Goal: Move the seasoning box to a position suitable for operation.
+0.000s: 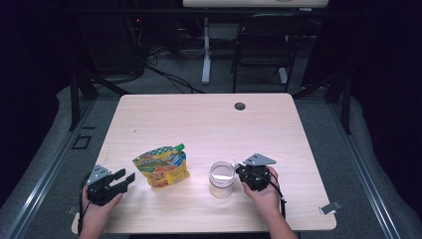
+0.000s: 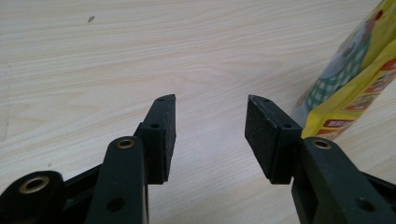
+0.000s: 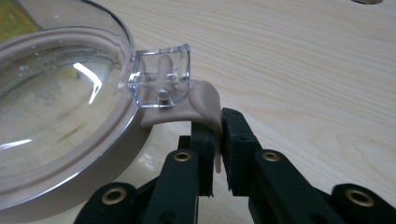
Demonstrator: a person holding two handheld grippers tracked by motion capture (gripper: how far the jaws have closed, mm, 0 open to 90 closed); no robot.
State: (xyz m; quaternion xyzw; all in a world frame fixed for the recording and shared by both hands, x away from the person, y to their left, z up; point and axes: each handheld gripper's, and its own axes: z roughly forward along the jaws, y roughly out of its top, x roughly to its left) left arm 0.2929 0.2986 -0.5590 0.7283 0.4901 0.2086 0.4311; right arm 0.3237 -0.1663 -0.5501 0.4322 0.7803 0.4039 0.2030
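2 black jaws of our right gripper (image 3: 218,140) had pinched shut on the beige tab (image 3: 205,100) of the jar (image 1: 221,178) lid, probably so we could peel the seal open while the jar stood near the table's (image 1: 209,119) front edge. Our left gripper (image 2: 210,135) rested with jaws apart on nothing, just beside the yellow pouch (image 1: 161,167), apparently waiting to pick it up.

High view: I look down and forward over the whole table (image 1: 209,119).
Left gripper view: low, close, facing the yellow pouch (image 2: 359,79).
Right gripper view: tight on the jar's lid tab (image 3: 203,100).
Shared: pouch and jar (image 1: 221,178) on the tabletop.
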